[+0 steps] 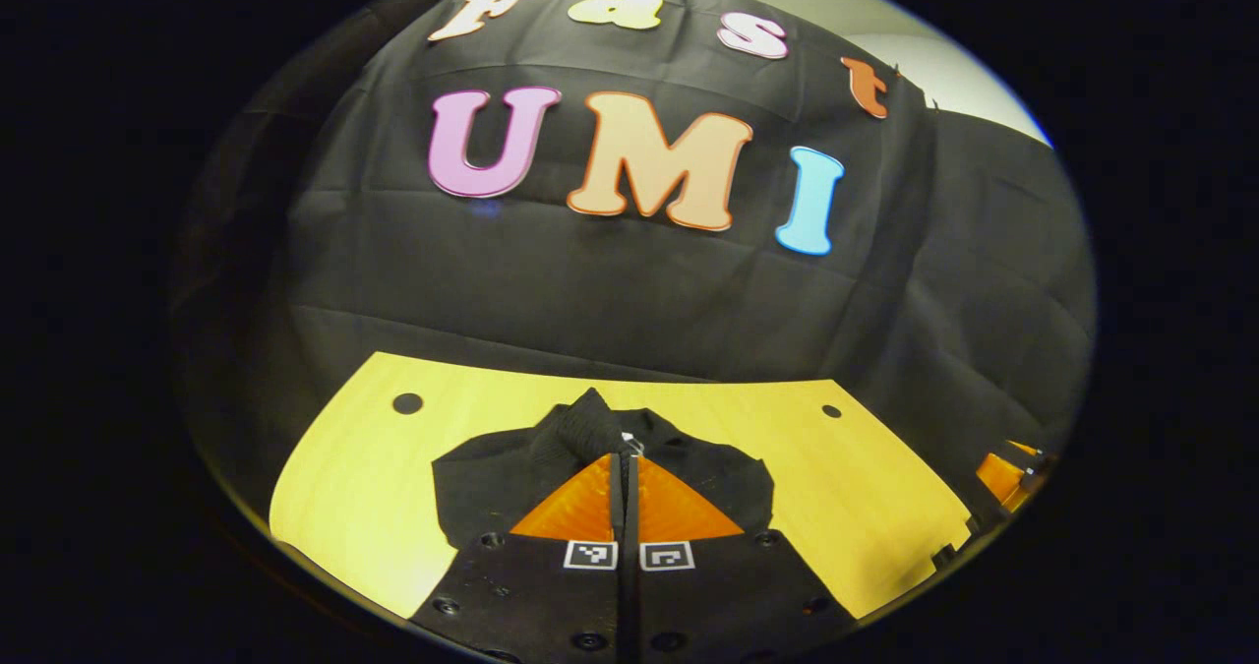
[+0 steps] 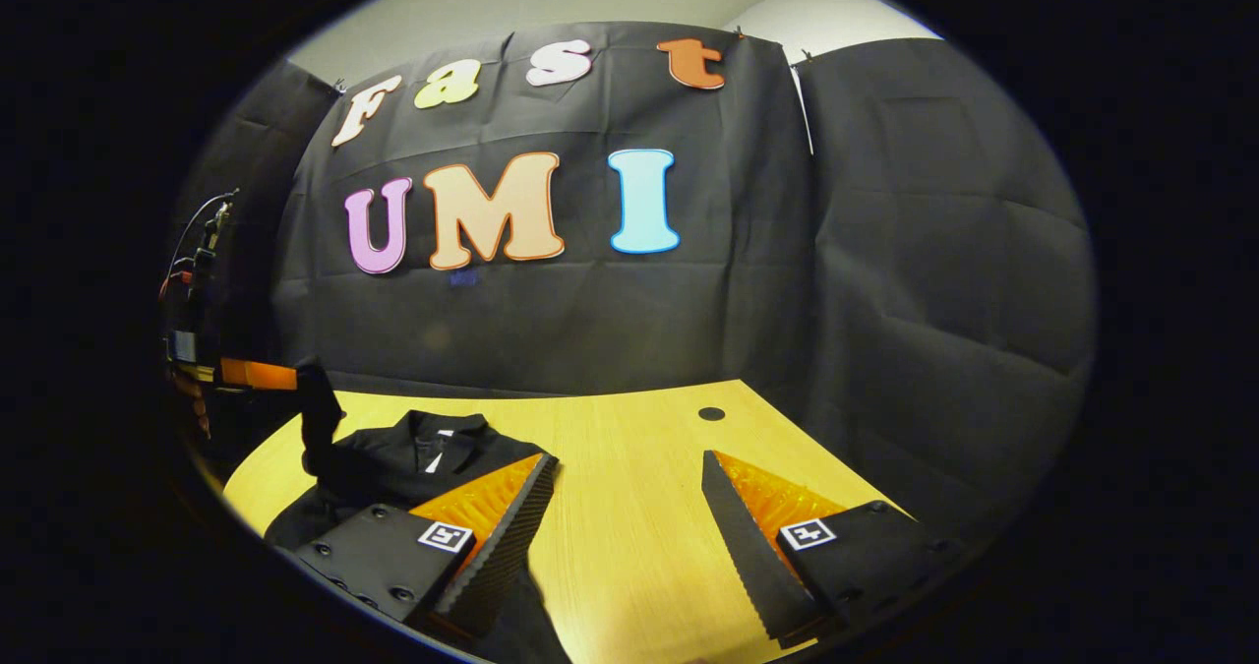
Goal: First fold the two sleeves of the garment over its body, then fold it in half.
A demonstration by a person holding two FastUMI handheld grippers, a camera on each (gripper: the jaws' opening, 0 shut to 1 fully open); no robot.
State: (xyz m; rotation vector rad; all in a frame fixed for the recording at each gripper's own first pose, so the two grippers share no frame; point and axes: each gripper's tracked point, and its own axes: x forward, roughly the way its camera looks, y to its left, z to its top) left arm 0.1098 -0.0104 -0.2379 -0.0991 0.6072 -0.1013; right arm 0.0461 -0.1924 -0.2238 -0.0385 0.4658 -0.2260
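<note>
Already we seem partway in: our left gripper [image 1: 627, 467] has its two fingers pressed together on a bunched ridge of the black garment [image 1: 600, 448], lifting it off the yellow table [image 1: 374, 467], and in the right gripper view that same gripper [image 2: 313, 389] shows at the far left with dark cloth hanging from it. We judge this to be a sleeve or an edge mid-fold, though which one we cannot tell, and the halving looks not yet done. Our right gripper [image 2: 629, 507] hovers with fingers spread wide, empty, over bare tabletop just beside the garment [image 2: 413, 457], whose collar lies flat. Open wood lies to our right; the booth wall stands close behind the table's far edge.
</note>
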